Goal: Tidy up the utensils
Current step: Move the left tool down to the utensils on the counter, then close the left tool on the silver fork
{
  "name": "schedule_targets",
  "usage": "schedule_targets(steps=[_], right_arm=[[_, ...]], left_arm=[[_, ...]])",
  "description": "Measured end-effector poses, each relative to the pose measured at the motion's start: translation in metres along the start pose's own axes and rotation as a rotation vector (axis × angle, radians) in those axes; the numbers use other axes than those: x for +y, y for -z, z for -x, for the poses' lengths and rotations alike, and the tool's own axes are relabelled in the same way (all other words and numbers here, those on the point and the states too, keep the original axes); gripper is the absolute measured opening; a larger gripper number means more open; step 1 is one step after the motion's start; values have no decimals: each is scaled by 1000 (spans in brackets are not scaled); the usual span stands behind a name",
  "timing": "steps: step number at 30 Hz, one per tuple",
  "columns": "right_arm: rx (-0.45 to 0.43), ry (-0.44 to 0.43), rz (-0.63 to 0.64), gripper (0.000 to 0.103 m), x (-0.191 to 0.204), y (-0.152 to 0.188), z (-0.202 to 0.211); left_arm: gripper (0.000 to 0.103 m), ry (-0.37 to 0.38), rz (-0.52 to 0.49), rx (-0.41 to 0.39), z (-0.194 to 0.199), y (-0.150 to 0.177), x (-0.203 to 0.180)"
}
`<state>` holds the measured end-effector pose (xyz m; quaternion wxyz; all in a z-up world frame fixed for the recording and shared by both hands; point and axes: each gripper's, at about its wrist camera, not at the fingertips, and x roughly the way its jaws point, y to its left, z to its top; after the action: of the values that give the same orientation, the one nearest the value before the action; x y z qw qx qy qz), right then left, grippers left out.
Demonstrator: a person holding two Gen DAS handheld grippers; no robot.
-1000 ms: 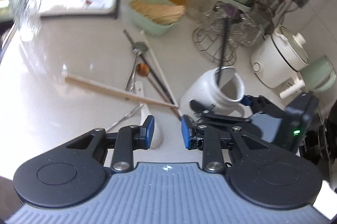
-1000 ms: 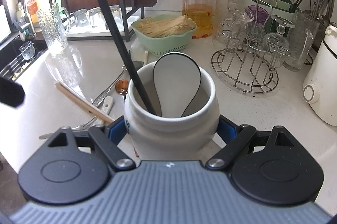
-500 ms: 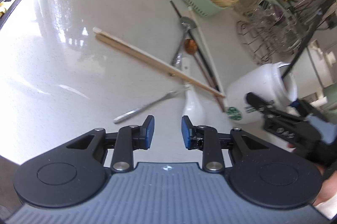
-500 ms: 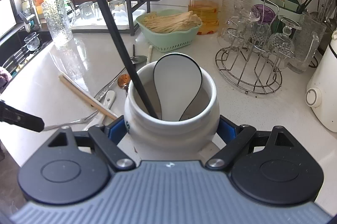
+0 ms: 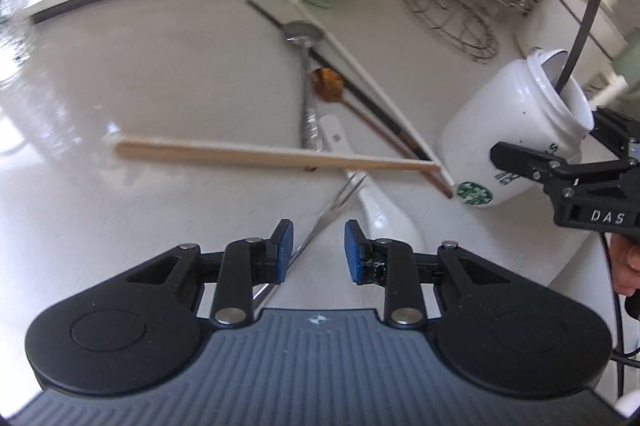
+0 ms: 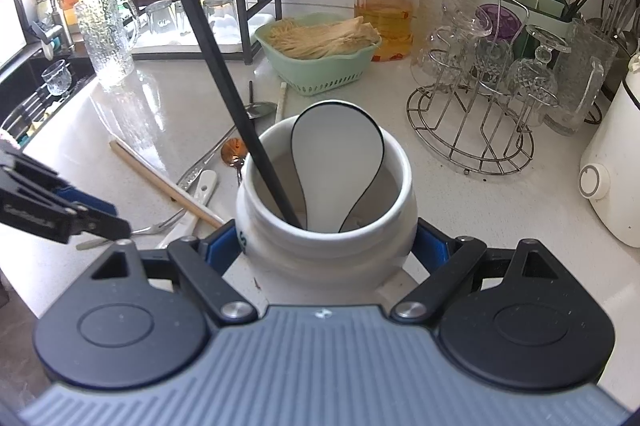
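My right gripper (image 6: 326,246) is shut on a white ceramic jar (image 6: 320,262), tilted in the left wrist view (image 5: 508,142). Inside the jar stand a black chopstick (image 6: 224,74) and a white spoon (image 6: 336,146). On the counter lie wooden chopsticks (image 5: 260,154), a metal fork (image 5: 336,206), a white ceramic spoon (image 5: 380,210), a metal spoon (image 5: 306,74), a brown spoon (image 5: 328,82), a white chopstick (image 5: 368,74) and a black one. My left gripper (image 5: 319,246) hangs low over the fork, open. The fork's handle runs between the pads, nearer the left one, and neither pad presses it.
A green basket (image 6: 320,66) of noodles, a red-lidded jar (image 6: 386,6), a wire glass rack (image 6: 480,98) and a white cooker (image 6: 612,162) stand at the back and right. A dish rack with glasses (image 6: 180,14) and a sink (image 6: 36,94) are at the left.
My left gripper has come down and swung over the loose utensils, so the fork handle now lies between its fingers. The right gripper and jar have stayed put.
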<state>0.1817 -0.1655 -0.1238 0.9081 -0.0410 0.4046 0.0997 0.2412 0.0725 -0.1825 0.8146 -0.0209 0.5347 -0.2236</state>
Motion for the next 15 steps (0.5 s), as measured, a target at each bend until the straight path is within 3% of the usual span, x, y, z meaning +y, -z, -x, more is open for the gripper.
schedule_targets(steps=[15], right_arm=[[1,43,-26,91,4,1,0]], left_arm=[[26,79,-210,64,-30,-29,-7]])
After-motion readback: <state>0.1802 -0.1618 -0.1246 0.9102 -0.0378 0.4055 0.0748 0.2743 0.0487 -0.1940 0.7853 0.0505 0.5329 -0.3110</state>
